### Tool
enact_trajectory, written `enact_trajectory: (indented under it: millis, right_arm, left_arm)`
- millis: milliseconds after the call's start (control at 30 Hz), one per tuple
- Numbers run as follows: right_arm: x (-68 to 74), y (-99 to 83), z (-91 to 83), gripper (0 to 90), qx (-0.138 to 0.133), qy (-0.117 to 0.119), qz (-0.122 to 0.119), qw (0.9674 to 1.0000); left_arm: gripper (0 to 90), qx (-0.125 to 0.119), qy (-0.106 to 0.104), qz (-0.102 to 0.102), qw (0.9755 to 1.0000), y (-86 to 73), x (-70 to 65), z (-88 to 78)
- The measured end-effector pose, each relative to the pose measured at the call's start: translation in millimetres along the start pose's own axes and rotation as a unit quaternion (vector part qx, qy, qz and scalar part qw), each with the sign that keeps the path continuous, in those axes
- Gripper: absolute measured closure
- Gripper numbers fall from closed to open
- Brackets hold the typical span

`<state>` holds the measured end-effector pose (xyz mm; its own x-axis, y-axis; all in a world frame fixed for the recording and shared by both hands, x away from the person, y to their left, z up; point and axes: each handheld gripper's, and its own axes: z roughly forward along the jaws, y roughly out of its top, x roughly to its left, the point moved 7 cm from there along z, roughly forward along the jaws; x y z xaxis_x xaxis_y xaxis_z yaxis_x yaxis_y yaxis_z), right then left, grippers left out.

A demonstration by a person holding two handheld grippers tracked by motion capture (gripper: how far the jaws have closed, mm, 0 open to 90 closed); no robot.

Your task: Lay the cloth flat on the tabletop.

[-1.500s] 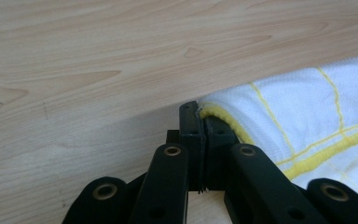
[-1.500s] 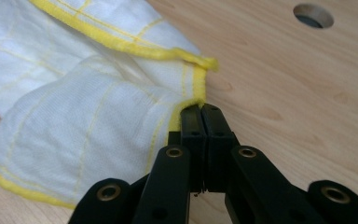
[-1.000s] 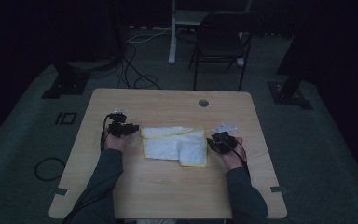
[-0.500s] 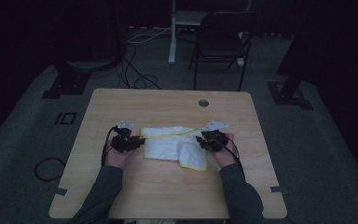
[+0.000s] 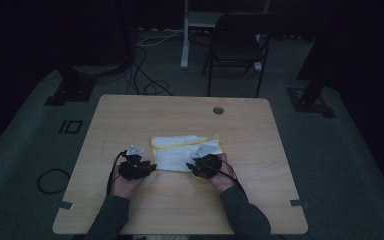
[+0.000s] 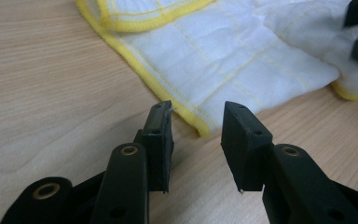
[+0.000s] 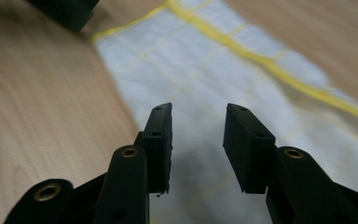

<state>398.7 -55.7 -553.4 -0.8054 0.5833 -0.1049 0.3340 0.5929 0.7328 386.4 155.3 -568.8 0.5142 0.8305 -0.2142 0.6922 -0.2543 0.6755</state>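
A white cloth with a yellow hem lies folded flat in the middle of the wooden table. My left gripper points at its near left corner, jaws open. In the left gripper view that yellow-edged corner lies on the table just beyond the left gripper, ungripped. My right gripper reaches in low over the cloth's near right part. In the right gripper view the right gripper has just been opening, and the cloth lies under and ahead of it, not pinched.
A round cable hole sits near the table's far edge. A black folding chair and a white stand are on the dark floor behind the table, with cables and stand feet at the left.
Both hands have drawn back toward the near edge of the cloth, and the right one has also moved left over it. The cloth's right side, lifted half a second ago, now lies flat.
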Motion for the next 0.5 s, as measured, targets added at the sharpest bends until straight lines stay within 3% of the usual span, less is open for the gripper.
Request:
enact_trajectory:
  millis: [133, 267, 367, 400, 500]
  right_arm:
    - [16.9, 0.1, 13.4, 57.9, 0.011, 0.020, -0.022, 0.9995]
    - [25.2, 0.4, 21.2, 56.8, 0.022, 0.027, -0.044, 0.9984]
    - [31.7, 0.1, 32.4, 57.2, 0.040, 0.023, -0.080, 0.9957]
    - [32.1, -0.3, 34.8, 59.4, 0.049, 0.013, -0.089, 0.9947]
    - [31.1, 1.0, 37.6, 82.9, 0.065, 0.003, -0.106, 0.9923]
  left_arm:
    - [63.8, -0.003, 0.001, -0.001, 1.0000, -2.2, -0.1, -3.9]
    - [63.8, -0.004, 0.000, 0.000, 1.0000, -3.5, -0.3, -5.0]
    - [63.8, -0.003, 0.000, 0.002, 1.0000, -4.8, -1.5, -4.3]
    - [63.8, -0.003, 0.000, 0.003, 1.0000, -5.1, -2.0, -4.0]
    - [63.8, -0.003, 0.000, 0.006, 1.0000, -4.9, -3.2, -3.9]
